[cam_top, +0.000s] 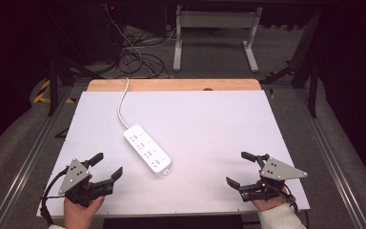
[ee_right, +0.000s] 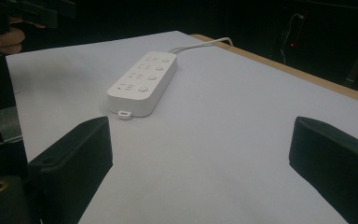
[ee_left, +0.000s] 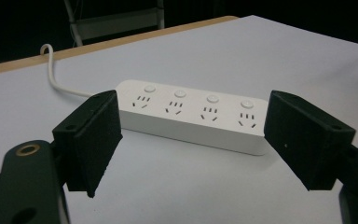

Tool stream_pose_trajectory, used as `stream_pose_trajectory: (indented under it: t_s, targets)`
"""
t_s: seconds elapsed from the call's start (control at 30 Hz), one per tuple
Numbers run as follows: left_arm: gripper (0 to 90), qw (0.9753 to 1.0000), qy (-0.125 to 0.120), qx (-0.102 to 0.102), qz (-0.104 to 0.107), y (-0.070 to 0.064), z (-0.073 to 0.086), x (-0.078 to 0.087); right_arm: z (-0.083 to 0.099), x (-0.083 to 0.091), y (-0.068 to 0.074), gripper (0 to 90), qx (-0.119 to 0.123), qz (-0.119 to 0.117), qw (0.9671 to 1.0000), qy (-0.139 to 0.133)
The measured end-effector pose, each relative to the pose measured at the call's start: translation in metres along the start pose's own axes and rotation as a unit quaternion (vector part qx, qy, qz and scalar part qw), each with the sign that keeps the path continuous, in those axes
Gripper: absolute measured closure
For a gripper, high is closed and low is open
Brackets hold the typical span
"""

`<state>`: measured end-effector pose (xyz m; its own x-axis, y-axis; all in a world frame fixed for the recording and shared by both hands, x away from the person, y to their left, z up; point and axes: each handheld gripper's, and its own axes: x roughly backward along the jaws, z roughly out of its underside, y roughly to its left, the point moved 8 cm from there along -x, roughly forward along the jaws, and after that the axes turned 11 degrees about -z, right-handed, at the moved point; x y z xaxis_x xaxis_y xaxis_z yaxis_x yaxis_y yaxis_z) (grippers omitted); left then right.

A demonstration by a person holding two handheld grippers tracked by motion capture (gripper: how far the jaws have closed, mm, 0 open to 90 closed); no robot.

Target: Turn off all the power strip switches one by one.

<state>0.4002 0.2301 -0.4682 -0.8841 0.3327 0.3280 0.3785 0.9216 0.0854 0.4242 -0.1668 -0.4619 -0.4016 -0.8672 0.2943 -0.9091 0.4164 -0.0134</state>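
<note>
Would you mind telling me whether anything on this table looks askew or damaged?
Only mildly: the white power strip lies diagonally across the white table rather than square to its edges. It looks intact, with nothing plugged in and nothing spilled.

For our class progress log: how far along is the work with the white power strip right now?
Nothing looks done yet. The power strip lies flat on the white table, its cord running off the far edge, all four sockets empty. The left gripper and right gripper are open and hold nothing, both short of the strip. Reaching and handling it remain.
</note>
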Motion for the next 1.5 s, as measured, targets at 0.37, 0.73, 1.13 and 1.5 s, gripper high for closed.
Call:
stream_pose_trajectory:
  t_s: [0.37, 0.73, 1.13, 1.5]
  targets:
    - [24.3, 0.9998, -0.005, -0.021, 0.004, -0.004, -0.003, 0.004, -0.001, 0.001, 0.002, 11.3, 0.005, -0.004, 1.0, 0.0]
    - [38.6, 0.9996, -0.01, -0.025, 0.013, -0.004, -0.012, 0.01, -0.001, -0.002, 0.006, 12.5, 0.008, -0.011, 0.9999, 0.002]
    - [46.0, 0.9986, 0.017, -0.037, 0.035, -0.008, -0.024, -0.004, -0.001, -0.004, 0.007, 12.8, 0.01, -0.014, 0.9998, 0.005]
    - [44.4, 0.9976, 0.02, -0.044, 0.049, -0.021, -0.044, -0.032, 0.001, -0.005, 0.006, 12.8, 0.011, -0.015, 0.9998, 0.009]
